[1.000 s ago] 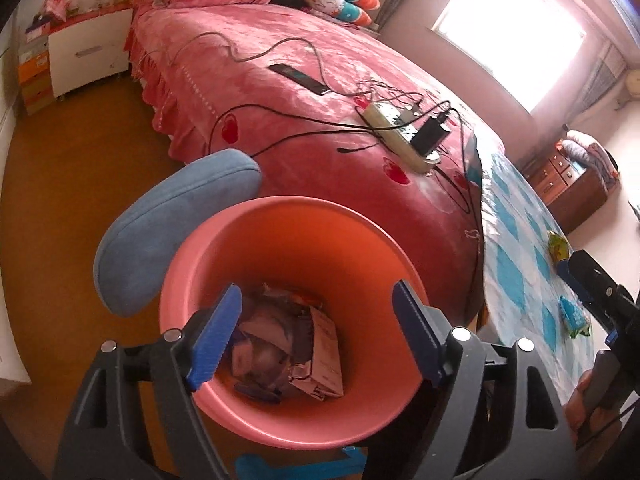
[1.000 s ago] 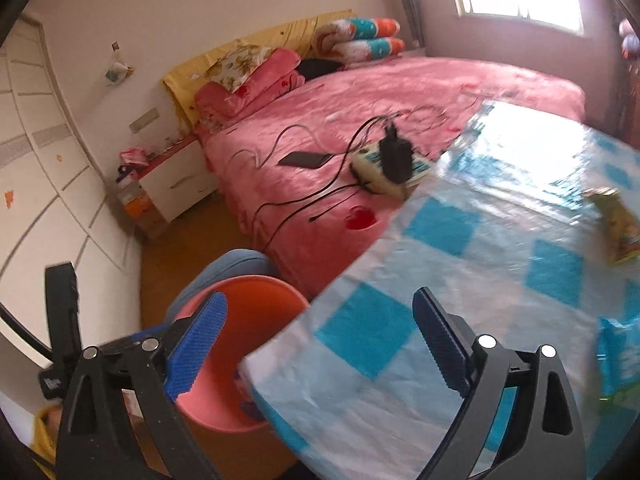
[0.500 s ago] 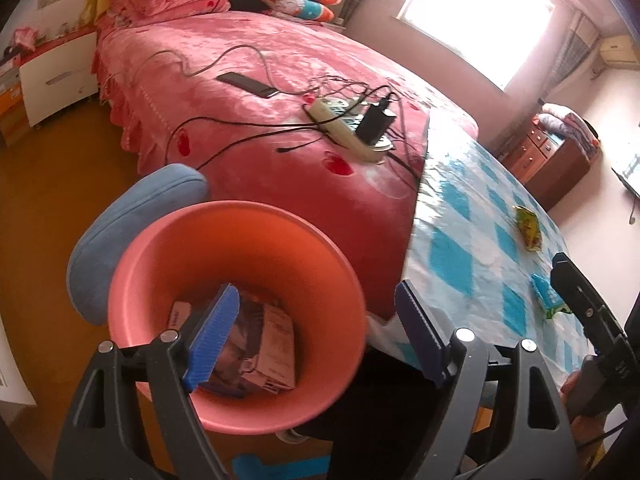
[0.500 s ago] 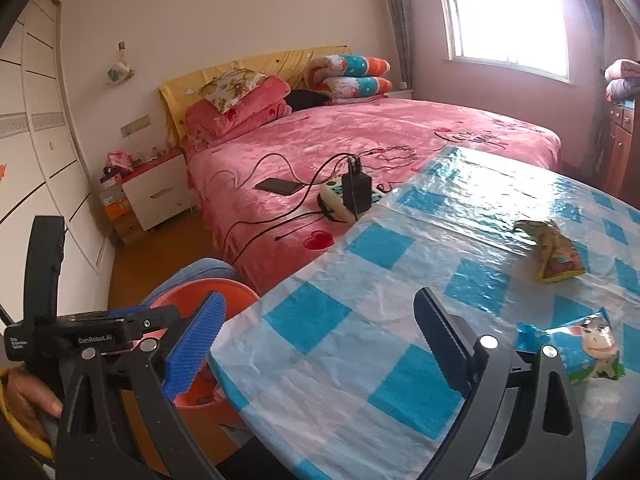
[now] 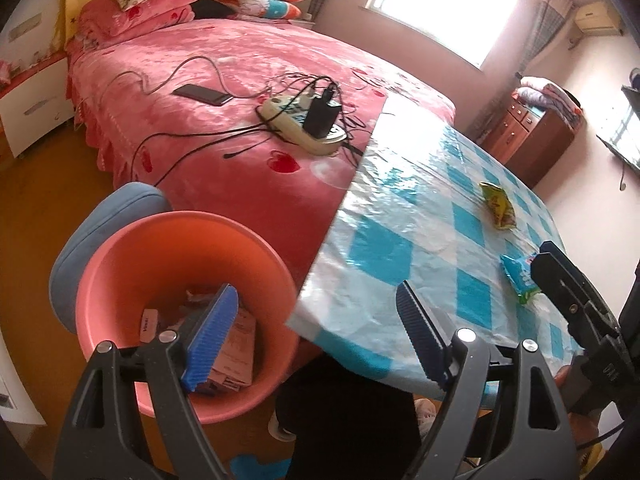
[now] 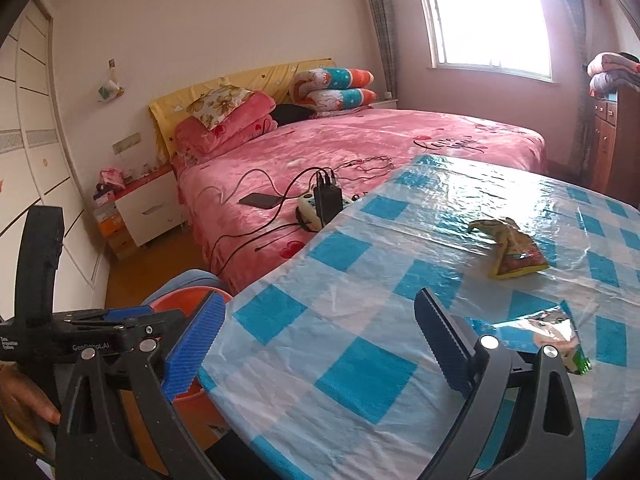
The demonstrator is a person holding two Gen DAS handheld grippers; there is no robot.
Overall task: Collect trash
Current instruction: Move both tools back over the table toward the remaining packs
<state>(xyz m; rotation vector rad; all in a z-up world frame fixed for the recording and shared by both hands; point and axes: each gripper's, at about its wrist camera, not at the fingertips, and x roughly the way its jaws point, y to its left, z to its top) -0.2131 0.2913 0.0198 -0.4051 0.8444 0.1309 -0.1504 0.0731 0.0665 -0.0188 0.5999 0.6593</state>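
An orange bin (image 5: 120,264) holding cartons and wrappers stands on the floor beside the table; its rim shows in the right wrist view (image 6: 184,294). A yellow-green snack wrapper (image 6: 510,252) and a blue wrapper (image 6: 548,330) lie on the blue-checked tablecloth (image 6: 360,320); both show in the left wrist view, the yellow one (image 5: 498,210) and the blue one (image 5: 518,278). My left gripper (image 5: 320,338) is open and empty, over the bin's right side and the table corner. My right gripper (image 6: 320,350) is open and empty above the table, left of the blue wrapper.
A pink bed (image 5: 248,92) behind the table carries a power strip (image 5: 304,124), a phone (image 5: 202,94) and several cables. A blue cushion (image 5: 100,224) sits behind the bin. A white nightstand (image 6: 148,208) and a wooden dresser (image 5: 532,136) stand by the walls.
Both grippers rose and swung right, from over the bin toward the table. The two wrappers came further into view. Both stayed open.
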